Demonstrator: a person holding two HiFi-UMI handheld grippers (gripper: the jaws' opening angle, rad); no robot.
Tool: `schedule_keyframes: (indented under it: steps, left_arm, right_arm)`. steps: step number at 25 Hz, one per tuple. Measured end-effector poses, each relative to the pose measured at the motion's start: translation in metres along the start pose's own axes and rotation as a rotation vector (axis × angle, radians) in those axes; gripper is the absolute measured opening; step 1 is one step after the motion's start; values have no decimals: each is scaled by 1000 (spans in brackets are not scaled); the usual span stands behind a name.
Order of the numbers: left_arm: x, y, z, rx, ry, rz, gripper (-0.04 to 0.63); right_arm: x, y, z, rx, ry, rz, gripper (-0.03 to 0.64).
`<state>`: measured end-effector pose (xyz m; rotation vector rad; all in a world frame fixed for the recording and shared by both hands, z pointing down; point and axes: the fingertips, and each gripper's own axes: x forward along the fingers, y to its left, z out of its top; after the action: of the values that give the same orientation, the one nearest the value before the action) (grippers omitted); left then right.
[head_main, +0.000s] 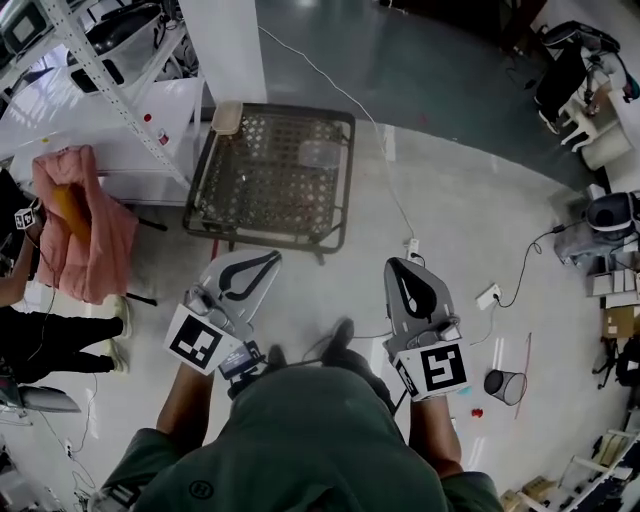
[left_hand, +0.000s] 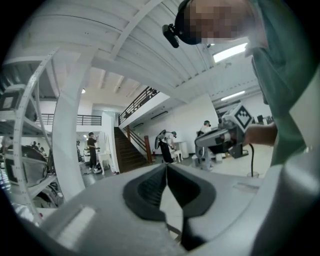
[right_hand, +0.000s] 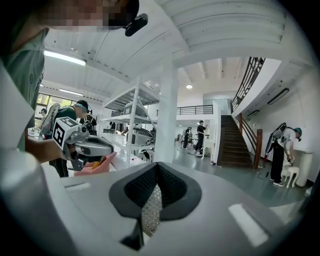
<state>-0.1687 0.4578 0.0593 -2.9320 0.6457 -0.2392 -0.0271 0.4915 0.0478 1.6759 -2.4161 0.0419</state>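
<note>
Ahead of both tongs, on the pale floor, stands a dark wire mesh basket (head_main: 347, 170), well apart from either tip. The left tongs (head_main: 268, 261) are pressed together at the tips and pinch nothing. The right tongs (head_main: 401, 272), beside them, are closed and empty too. Both hang in the air, pointing toward the basket. Far to the left of the left tongs, another person holds a pink cloth (head_main: 90, 230). Just ahead of the right tongs lies a white power socket (head_main: 412, 246).

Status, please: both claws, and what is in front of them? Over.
Left claw shut, empty. Right claw shut, empty. Wire basket ahead, untouched. White cable lying beside it.
</note>
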Motion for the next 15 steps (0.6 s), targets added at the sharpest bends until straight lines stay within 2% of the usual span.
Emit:
schedule_keyframes:
  steps: [8,15]
  left_arm:
    - [67,3,7,8,29,71,8]
    - [115,-3,18,32,38,107,8]
  right_arm:
    - [19,-68,-8,2,-11,89,6]
    - [21,-119,-13,6,-36,130,6]
